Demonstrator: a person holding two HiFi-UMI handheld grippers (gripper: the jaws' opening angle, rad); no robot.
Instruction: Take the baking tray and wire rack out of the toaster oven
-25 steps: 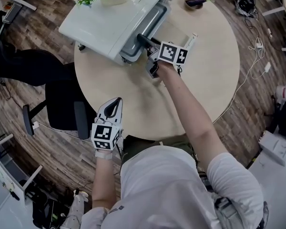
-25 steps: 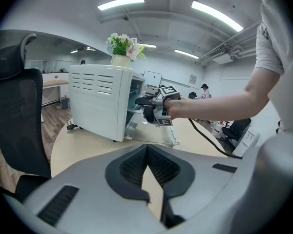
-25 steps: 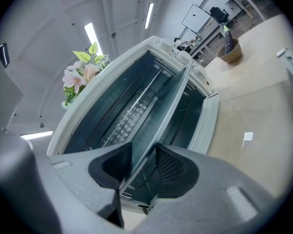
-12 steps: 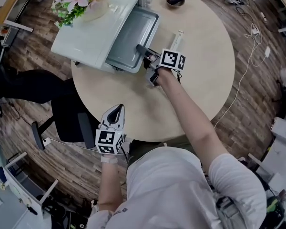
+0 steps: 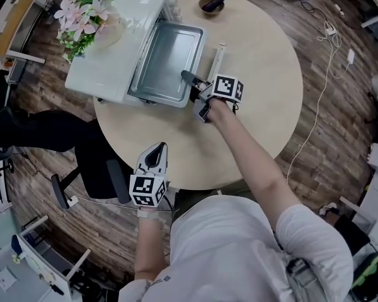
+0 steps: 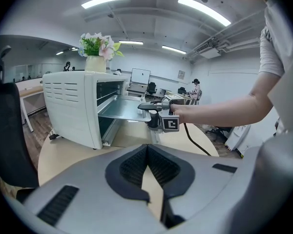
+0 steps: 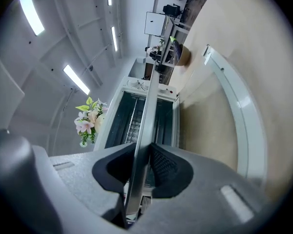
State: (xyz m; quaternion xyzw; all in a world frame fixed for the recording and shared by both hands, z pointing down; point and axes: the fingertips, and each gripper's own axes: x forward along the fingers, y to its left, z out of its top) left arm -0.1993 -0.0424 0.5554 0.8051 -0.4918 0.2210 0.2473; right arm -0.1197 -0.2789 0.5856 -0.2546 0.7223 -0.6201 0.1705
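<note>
Pulling the baking tray (image 5: 167,61) out of the toaster oven (image 5: 104,52), that's the step I'm in. My right gripper (image 5: 189,78) is pinching the tray's near rim, with the thin metal edge running straight up between the pads, and those jaws have just been closing down onto it. The tray sits mostly out of the oven mouth, hanging over the dropped-open oven door (image 5: 217,56) and not yet resting on the round table (image 5: 258,112). My left gripper (image 5: 155,151) hangs back at the table's near edge, well apart from the oven, its jaws pressed together on nothing. Deep in the dark cavity I can make out what looks like the wire rack (image 7: 133,123) (still inside, as far as I can tell), so that's the second half of the job. Next, I reckon, I need a straight, level draw toward me until the back edge comes free. A one-sided grip on a thin rim could let the far end sag or twist, so the spare left may be worth bringing in underneath or onto the opposite rim. Then the tray goes down on bare tabletop, clear of the door. Against a second ago, only a narrow strip of tray poked out of the oven, half a second ago roughly half of it, and now nearly the whole pan shows, with my right hand drawn back accordingly. The left gripper is at much the same spot by the table edge.
</note>
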